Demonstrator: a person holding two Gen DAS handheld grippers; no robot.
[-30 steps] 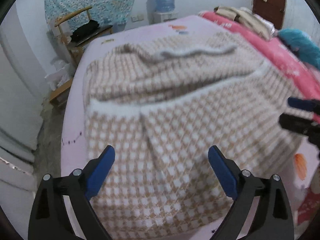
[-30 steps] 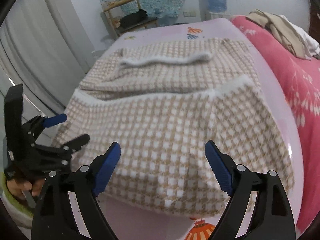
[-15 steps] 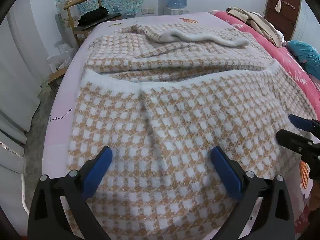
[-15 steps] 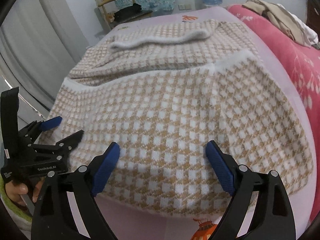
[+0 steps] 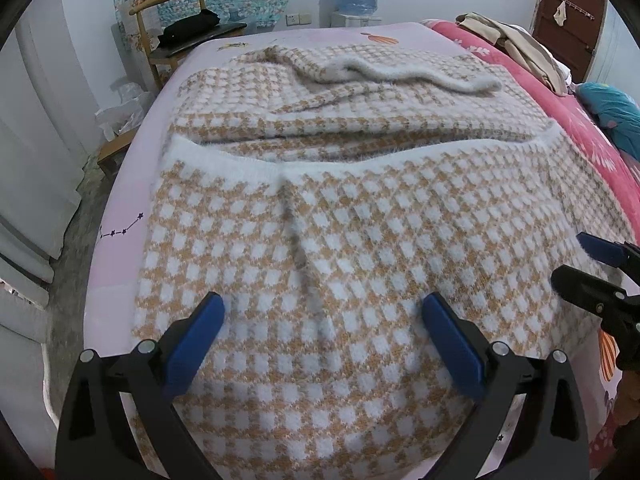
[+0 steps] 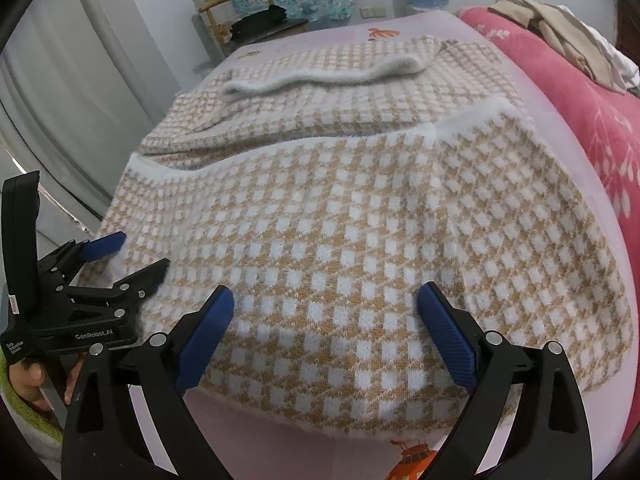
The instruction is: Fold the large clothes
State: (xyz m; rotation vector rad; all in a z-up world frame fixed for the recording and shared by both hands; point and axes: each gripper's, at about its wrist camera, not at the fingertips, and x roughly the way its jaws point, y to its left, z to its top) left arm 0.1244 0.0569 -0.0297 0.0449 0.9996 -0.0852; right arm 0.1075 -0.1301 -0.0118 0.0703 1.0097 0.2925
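At the far left of the room a wooden chair [image 5: 172, 20] with dark things on its seat stands beyond the bed [image 5: 120, 208], whose sheet is pale pink. The sweater [image 5: 352, 216], a fuzzy knit in tan and white checks, lies spread over the bed, its near half folded up so the white hem runs across the middle; a white-edged part lies bunched at the far end. The left hand-held gripper [image 5: 322, 322] hangs over the sweater's near left part, its blue pads wide apart and nothing clamped between them. The right hand-held gripper [image 6: 325, 308] hangs over the near right part; its jaws have just been opening and stand wide apart, with only the flat knit below them. To the right lies a red blanket [image 6: 592, 120] with beige clothes [image 6: 560, 28] heaped on it.
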